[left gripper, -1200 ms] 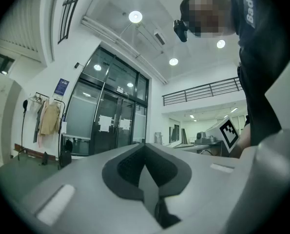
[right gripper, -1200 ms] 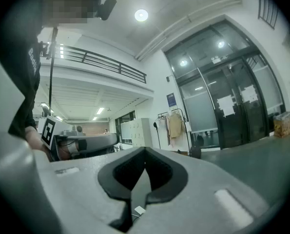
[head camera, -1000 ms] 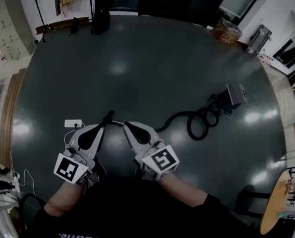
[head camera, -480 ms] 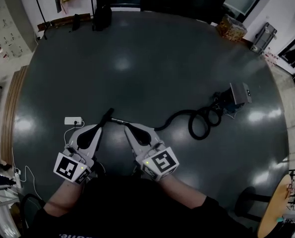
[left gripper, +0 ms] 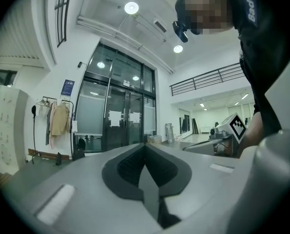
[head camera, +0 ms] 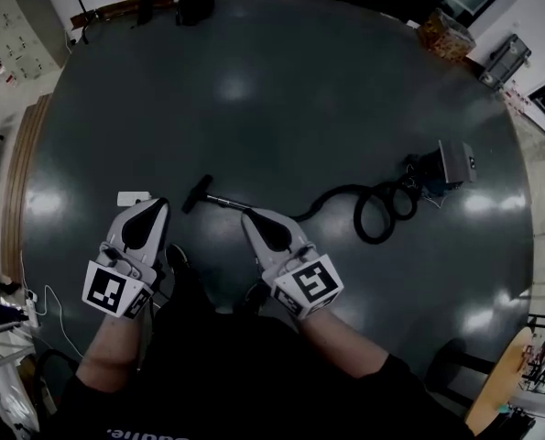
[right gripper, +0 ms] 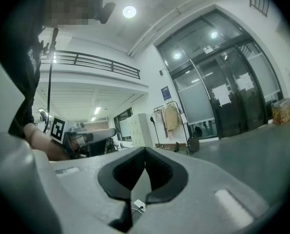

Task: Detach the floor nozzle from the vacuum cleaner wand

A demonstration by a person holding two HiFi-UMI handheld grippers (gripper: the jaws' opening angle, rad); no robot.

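Observation:
The black floor nozzle [head camera: 197, 193] lies on the dark floor, joined to the thin wand [head camera: 228, 202]. From the wand a black hose [head camera: 364, 214] coils off to the vacuum body [head camera: 451, 168]. My left gripper [head camera: 158, 205] hangs left of the nozzle, shut and empty, clear of it. My right gripper [head camera: 247, 216] is shut with its tip just in front of the wand's near end; whether it touches I cannot tell. In the left gripper view the jaws [left gripper: 145, 145] meet with nothing between them. The right gripper [right gripper: 145, 150] shows the same in its own view.
A white power strip [head camera: 133, 198] with a cable lies on the floor by the left gripper and shows under the right jaws as the power strip [right gripper: 139, 206]. A wooden platform edge [head camera: 20, 181] curves along the left. A round wooden table [head camera: 496, 388] stands at lower right.
Both grippers have sunk. The left one has shifted left, away from the nozzle, toward the power strip. The right one stays near the wand's end.

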